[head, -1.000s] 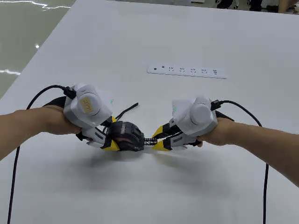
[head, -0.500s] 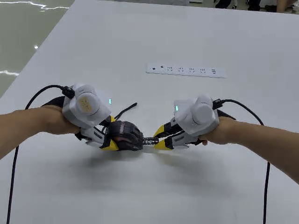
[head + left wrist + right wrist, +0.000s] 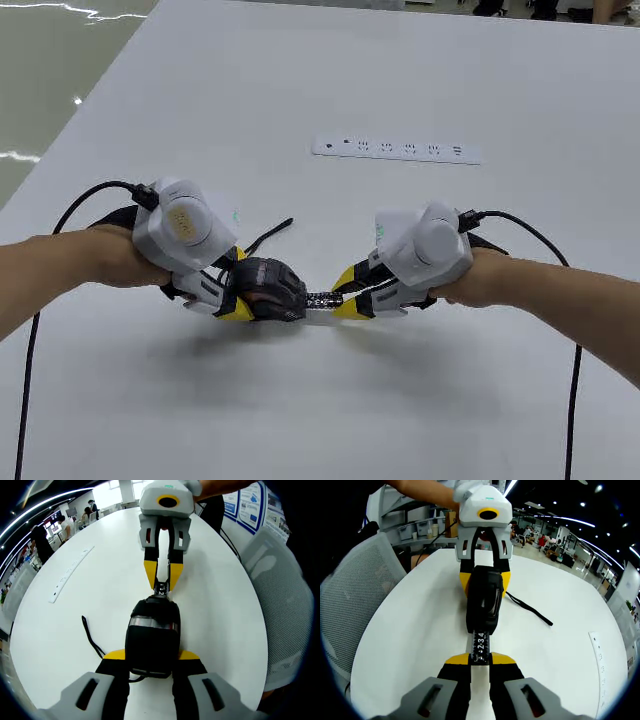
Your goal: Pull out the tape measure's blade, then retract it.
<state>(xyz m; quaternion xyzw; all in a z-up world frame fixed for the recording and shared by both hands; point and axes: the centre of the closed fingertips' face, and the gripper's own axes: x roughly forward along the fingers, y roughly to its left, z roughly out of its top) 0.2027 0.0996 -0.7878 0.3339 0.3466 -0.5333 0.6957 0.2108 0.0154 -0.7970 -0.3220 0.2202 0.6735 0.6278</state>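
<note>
A black tape measure (image 3: 268,289) sits just above the white table, held between the yellow-tipped jaws of my left gripper (image 3: 236,290); its case (image 3: 152,637) lies between my left fingers (image 3: 115,655). A short length of blade (image 3: 321,299) with printed numbers (image 3: 480,643) sticks out to the right. My right gripper (image 3: 345,296) is shut on the blade's end, its yellow tips (image 3: 457,659) pinching the hook. The case (image 3: 485,598) faces me in the right gripper view, with the left gripper (image 3: 482,577) behind it. A black wrist strap (image 3: 270,238) trails from the case.
A white power strip (image 3: 396,150) lies on the table beyond the grippers. Black cables (image 3: 85,205) run from both grippers off the table's near edge. A mesh chair (image 3: 355,590) stands beside the table. People stand at distant desks (image 3: 62,525).
My right gripper has drawn slightly to the right, and a little more blade shows between it and the case. The left gripper holds still.
</note>
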